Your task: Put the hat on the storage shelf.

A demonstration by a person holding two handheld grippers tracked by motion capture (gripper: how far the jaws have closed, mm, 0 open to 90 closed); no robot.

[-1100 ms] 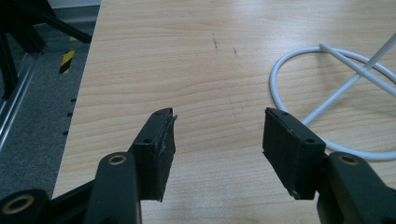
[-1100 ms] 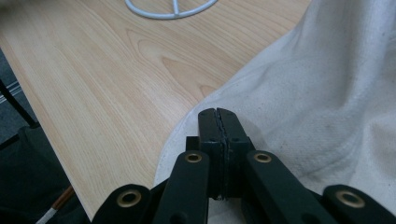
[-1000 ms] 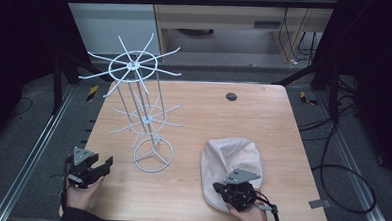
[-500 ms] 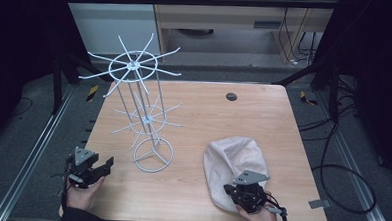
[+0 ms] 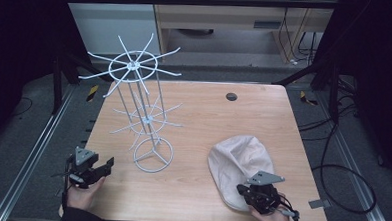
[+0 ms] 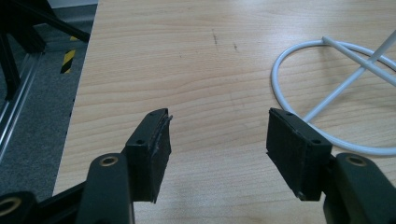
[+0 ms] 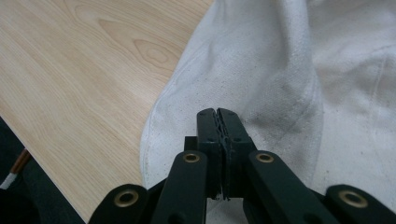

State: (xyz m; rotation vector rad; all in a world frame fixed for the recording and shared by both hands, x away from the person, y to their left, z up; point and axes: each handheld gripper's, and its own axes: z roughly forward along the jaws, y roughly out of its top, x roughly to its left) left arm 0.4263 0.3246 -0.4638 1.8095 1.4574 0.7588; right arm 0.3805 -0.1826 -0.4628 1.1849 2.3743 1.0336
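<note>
Right gripper [image 7: 218,114] jaws are clamping the cap [image 5: 242,162] brim for lifting; left gripper [image 6: 217,135] is waiting open beside the wire rack [image 5: 143,113]

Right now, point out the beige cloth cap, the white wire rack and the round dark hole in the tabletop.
beige cloth cap [image 5: 242,160], high view, crown.
white wire rack [image 5: 153,155], high view, ring base.
round dark hole [image 5: 231,96], high view, its centre.

A white wire rack [image 5: 145,113] stands on the left half of the wooden tabletop [image 5: 233,122]; a small dark spot, perhaps a hole [image 5: 231,96], lies near its far edge.
</note>
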